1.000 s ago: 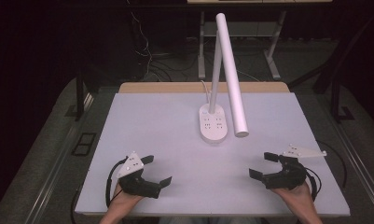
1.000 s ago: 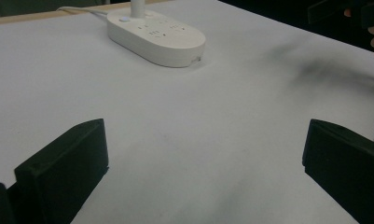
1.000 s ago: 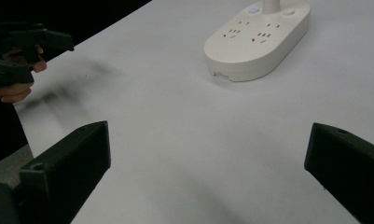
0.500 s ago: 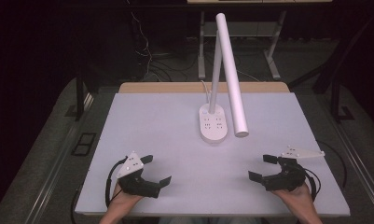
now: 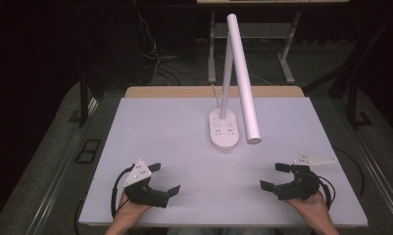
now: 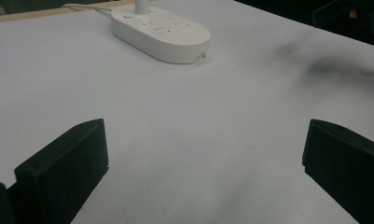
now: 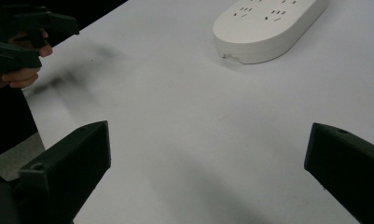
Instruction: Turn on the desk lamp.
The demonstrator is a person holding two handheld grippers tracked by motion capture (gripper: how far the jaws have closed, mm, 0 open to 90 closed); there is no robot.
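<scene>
Both grippers, left gripper (image 5: 164,178) and right gripper (image 5: 275,176), jaws wide; lamp base (image 5: 225,129) markings seemingly unreadable.

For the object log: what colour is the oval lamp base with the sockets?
White; the oval lamp base shows best in the left gripper view.

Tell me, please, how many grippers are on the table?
2: the left gripper sits open near the table's front left, the right gripper open near its front right.
</scene>
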